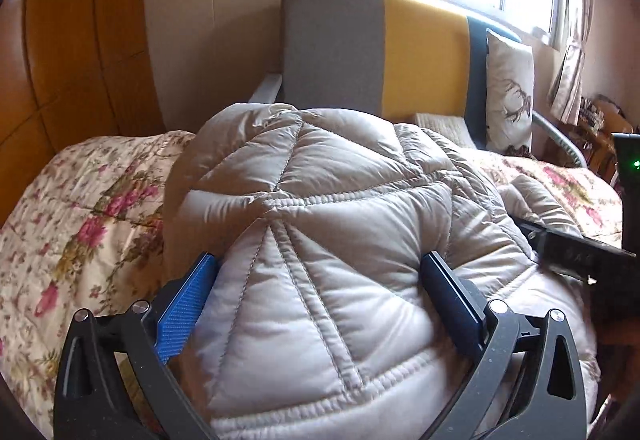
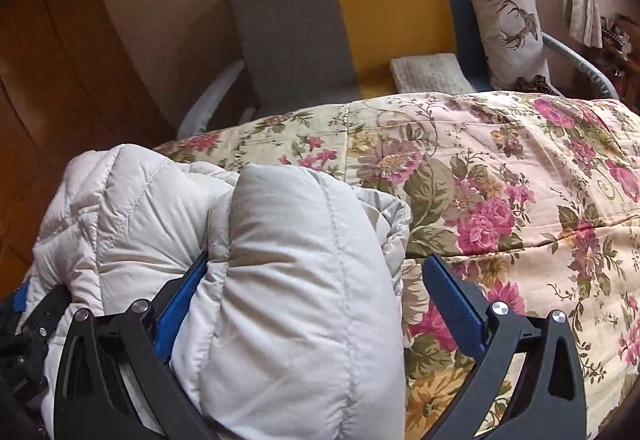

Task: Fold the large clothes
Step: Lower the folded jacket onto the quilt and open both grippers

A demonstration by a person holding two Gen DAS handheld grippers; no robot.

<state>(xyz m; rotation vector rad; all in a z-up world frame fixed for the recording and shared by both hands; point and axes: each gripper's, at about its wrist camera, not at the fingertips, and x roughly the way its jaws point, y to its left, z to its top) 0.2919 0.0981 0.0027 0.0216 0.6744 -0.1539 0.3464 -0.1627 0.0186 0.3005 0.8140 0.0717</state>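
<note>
The puffy grey jacket (image 1: 320, 240) lies bundled on the floral bedspread (image 2: 500, 179), toward nine o'clock of it. Both the left gripper (image 1: 320, 280) and right gripper (image 2: 316, 280) stand wide, padding bulging between them, squeezed by neither. This looks like a finished fold; next comes drawing clear or flattening.

I note the jacket (image 1: 312, 240) is quilted cloth, pale grey, smooth with a faint sheen, puffed between stitched seams. The bedspread (image 2: 500, 199) under it is matt printed cloth with a flower pattern, lightly quilted. On the left gripper (image 1: 320, 276) and right gripper (image 2: 316, 276) I see matt black plastic arms, shiny round metal pins, and blue pads with a fine ribbed texture. The headboard (image 1: 360, 51) is matt woven cloth in grey, yellow and blue. The wardrobe (image 1: 72, 39) is glossy varnished wood.
</note>
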